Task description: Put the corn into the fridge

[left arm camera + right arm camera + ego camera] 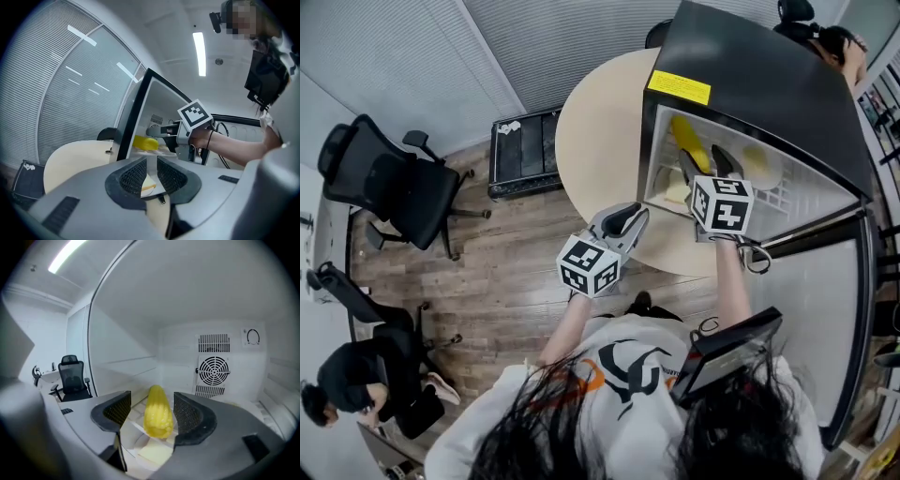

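A yellow corn cob (687,139) lies on the wire shelf inside the small black fridge (750,66), which stands on a round table. My right gripper (705,161) reaches into the fridge. Its jaws stand wide on either side of the corn (158,411), with a gap showing at each pad, so it is open. In the left gripper view the corn (145,142) shows just ahead of the right gripper's jaws. My left gripper (626,217) hovers outside the fridge over the table edge, its pads nearly together with nothing between them (151,168).
The fridge door (839,328) hangs open at the right. A pale flat slice (152,453) lies on the fridge floor below the shelf. The beige round table (600,122) carries the fridge. A black crate (523,150), an office chair (394,183) and a seated person (356,384) are at the left.
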